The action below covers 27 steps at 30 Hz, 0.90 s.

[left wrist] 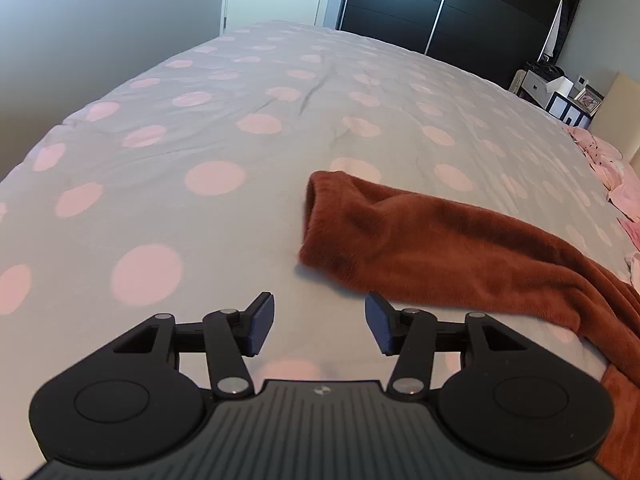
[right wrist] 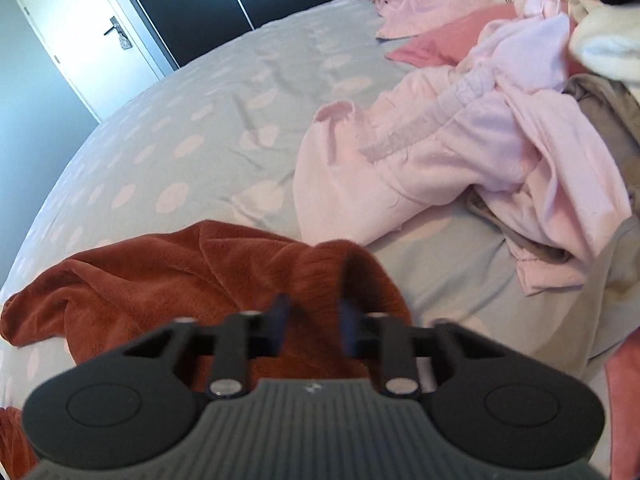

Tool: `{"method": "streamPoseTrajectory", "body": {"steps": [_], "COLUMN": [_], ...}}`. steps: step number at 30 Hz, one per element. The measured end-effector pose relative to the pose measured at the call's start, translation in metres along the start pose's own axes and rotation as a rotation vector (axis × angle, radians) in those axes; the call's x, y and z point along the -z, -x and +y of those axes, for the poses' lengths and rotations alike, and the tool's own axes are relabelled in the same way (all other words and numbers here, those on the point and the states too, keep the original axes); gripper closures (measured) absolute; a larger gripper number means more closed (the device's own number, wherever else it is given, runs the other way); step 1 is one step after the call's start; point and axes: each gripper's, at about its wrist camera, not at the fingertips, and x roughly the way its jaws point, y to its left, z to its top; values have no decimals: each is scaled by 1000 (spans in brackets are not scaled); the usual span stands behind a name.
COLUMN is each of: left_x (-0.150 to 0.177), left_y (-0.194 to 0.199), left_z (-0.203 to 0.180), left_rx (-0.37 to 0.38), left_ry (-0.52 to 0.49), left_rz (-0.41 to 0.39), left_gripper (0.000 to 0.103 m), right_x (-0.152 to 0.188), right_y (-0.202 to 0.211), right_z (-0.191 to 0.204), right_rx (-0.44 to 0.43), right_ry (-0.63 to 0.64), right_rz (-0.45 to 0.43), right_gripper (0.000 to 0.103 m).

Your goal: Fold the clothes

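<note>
Two grippers work over a bed (left wrist: 168,184) with a grey cover dotted pink. From the left wrist, the left gripper (left wrist: 319,322) has its jaws spread wide with nothing between them, hovering above bare cover. A rust fleece garment (left wrist: 440,244) lies at about 2 o'clock from it, one open cuff end pointing toward 10 o'clock, the rest trailing off to 4 o'clock.

From the right wrist, the right gripper (right wrist: 313,322) has its jaws partly parted with a raised fold of the fleece (right wrist: 224,276) between them; the view is blurred, so I cannot tell if the pads grip it. More fleece spreads toward 9 o'clock. A heap of pale pink clothes (right wrist: 460,140) sits at 1 o'clock, just beyond the fleece.
</note>
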Motion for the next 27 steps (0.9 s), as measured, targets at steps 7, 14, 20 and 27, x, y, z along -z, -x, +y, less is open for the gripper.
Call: {"method": "streamPoseTrajectory", "body": {"steps": [7, 14, 20, 27], "left_x": [-25, -42, -45, -44], "left_y": [-69, -115, -135, -131], "left_z": [-9, -23, -47, -38], "left_rx": [-30, -21, -51, -25], "left_ry": [64, 73, -25, -1], "left_rz": [-17, -34, 13, 14], "left_gripper": [45, 43, 81, 80], "right_x": [-42, -92, -121, -112], "right_y": [8, -9, -43, -54], "right_z": [-4, -7, -31, -22], "right_rx": [56, 226, 409, 165], "right_ry": [-4, 15, -83, 18], "right_rz": [-131, -271, -325, -173], "right_gripper": [91, 97, 103, 66]}}
